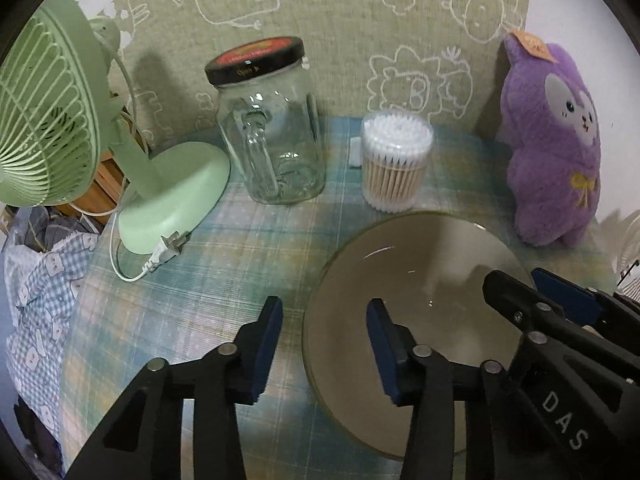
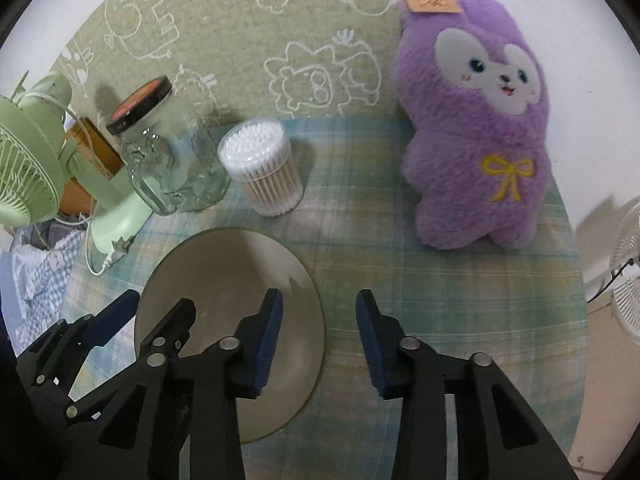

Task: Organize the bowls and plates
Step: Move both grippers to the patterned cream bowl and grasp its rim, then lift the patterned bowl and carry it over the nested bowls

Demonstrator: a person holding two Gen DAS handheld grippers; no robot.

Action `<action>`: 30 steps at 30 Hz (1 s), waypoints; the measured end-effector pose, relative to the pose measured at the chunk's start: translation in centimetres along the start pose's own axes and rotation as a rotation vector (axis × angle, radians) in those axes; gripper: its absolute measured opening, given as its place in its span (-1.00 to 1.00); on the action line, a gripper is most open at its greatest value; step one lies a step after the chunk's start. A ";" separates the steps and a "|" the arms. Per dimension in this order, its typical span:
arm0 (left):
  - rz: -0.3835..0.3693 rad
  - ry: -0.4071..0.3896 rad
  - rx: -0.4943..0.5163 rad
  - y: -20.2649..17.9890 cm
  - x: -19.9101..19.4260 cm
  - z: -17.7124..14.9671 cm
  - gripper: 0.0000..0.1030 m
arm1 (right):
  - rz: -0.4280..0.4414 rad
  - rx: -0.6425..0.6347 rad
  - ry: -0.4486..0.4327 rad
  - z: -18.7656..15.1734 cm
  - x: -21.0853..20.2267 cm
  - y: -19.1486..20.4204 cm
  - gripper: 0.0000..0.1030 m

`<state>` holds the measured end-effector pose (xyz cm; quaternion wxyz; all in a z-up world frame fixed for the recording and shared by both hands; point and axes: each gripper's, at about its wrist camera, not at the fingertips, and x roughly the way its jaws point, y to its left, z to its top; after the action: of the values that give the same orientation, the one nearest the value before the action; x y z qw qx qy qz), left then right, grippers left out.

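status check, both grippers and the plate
Left gripper open, right gripper open, both empty. Round grey-beige plate flat on checked tablecloth, ungrasped. Nothing blocking.

Left gripper [image 1: 325, 336] was held low, fingers pointing toward 12 o'clock, jaws spread wide, nothing between the blue pads [image 1: 264, 348]. Right gripper [image 2: 319, 334] sat in the same pose, jaws equally wide, nothing gripped. The two were side by side and close: the right one entered the left wrist view at 3 o'clock, its fingers angled toward 10 o'clock.

Round beige plate [image 1: 416, 280], flat on tablecloth
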<state>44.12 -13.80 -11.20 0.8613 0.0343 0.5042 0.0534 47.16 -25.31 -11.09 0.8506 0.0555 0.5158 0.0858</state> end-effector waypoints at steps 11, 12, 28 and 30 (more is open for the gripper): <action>0.005 0.020 0.022 -0.5 0.8 -0.1 -0.45 | -0.029 0.007 0.026 0.1 0.7 0.6 -0.56; 0.002 0.025 0.018 -0.4 0.7 -0.1 -0.46 | -0.031 0.013 0.031 0.1 0.6 0.6 -0.56; -0.042 0.026 -0.008 1.2 -2.5 -1.7 -0.47 | -0.068 0.029 0.027 -2.0 -2.8 1.6 -0.56; -0.045 0.024 -0.003 1.7 -3.1 -1.9 -0.47 | -0.072 0.033 0.026 -2.5 -3.5 2.0 -0.56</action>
<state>40.82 -12.51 -9.23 0.8561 0.0211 0.5152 0.0350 43.19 -24.08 -8.89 0.8454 0.0499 0.5297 0.0473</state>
